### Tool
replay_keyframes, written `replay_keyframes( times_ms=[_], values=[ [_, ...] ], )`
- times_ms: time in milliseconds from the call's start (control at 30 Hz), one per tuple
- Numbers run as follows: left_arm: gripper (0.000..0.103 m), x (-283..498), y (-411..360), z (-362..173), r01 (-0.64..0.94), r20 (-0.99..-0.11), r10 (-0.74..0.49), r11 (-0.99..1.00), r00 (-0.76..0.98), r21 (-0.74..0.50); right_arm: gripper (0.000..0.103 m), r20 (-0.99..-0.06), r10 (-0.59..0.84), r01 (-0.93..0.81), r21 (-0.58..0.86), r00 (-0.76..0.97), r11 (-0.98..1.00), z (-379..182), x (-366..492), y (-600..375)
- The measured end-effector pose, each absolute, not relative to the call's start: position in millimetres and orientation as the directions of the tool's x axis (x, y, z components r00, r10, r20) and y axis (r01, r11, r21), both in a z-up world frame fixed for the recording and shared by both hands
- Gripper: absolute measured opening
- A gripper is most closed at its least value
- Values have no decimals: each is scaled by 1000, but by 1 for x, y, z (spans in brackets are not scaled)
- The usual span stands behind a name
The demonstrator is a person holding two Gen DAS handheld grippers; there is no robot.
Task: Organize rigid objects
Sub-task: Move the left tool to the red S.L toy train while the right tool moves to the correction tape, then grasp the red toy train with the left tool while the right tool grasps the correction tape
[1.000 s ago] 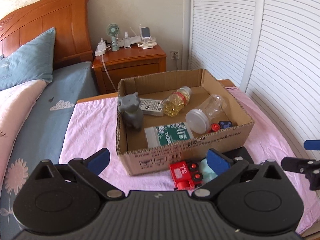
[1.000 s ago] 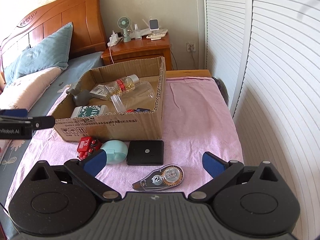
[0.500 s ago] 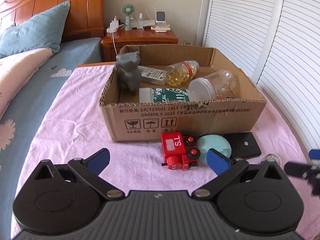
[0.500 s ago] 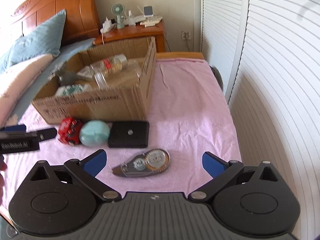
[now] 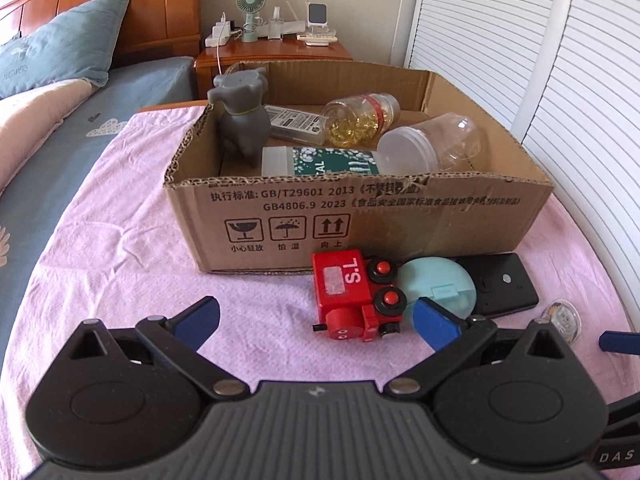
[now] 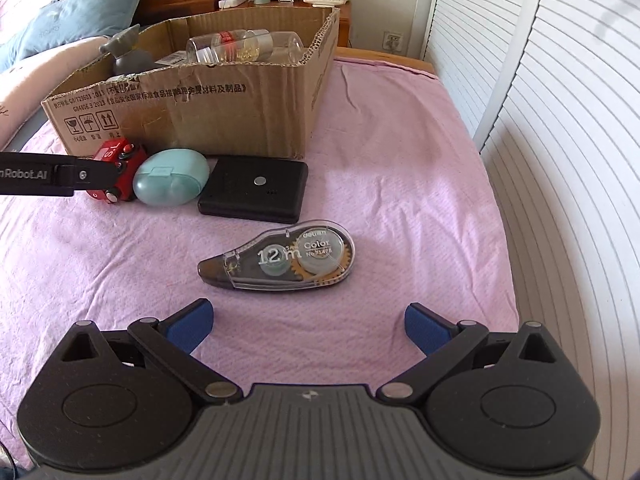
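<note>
I have both tools spread wide and empty, low over the pink cloth on the worktop. Four things are not yet in the cardboard box (image 5: 360,216): the red toy train (image 5: 352,296), the mint oval case (image 5: 440,288), the black flat device (image 5: 500,284) and the correction tape dispenser (image 6: 284,260).

In the left wrist view the left tool (image 5: 316,318) sits in the lower middle of the frame, with the train just ahead and slightly right of centre, lying on its side against the box's front wall and touching the mint case. In the right wrist view the right tool (image 6: 308,320) has the tape dispenser centred just above its fingers, well apart from the other things.

I judge this the approach step, before any pickup. Next, I need the left tool nudged right and forward so the fingers straddle the train without catching the mint case. The right tool needs only a straight advance; the dispenser lies flat and low, so I must come in close to the cloth.
</note>
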State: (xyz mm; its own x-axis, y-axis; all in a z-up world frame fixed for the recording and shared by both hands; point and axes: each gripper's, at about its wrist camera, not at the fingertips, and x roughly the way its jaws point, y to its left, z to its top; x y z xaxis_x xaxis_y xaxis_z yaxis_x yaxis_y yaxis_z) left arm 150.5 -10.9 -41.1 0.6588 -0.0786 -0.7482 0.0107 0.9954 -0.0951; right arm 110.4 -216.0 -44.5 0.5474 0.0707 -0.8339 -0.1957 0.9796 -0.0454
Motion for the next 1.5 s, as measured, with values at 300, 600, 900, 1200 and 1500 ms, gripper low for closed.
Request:
replay_keyframes(
  times_ms=[300,600,900,1200,1500],
  values=[
    [102,160,-7,-52,-32,-764,-36,997,644,-74,103,-832,69,-193,-47,551,980,-45,112,-216],
    [87,160,-5,-60,-30,-749,-28,998,662,-63,103,-828,71,-195,-47,556,980,-45,111,-216],
    [49,157,-10,-58,53,-713,-81,997,697,-61,103,-822,76,-200,-47,565,979,-45,109,-216],
    [49,134,9,-56,17,-732,-61,998,679,-67,103,-804,89,-211,-46,588,976,-47,106,-218],
    [49,132,10,-56,10,-728,-57,998,683,-68,103,-798,136,-283,-45,587,958,-48,123,-206]
  ],
)
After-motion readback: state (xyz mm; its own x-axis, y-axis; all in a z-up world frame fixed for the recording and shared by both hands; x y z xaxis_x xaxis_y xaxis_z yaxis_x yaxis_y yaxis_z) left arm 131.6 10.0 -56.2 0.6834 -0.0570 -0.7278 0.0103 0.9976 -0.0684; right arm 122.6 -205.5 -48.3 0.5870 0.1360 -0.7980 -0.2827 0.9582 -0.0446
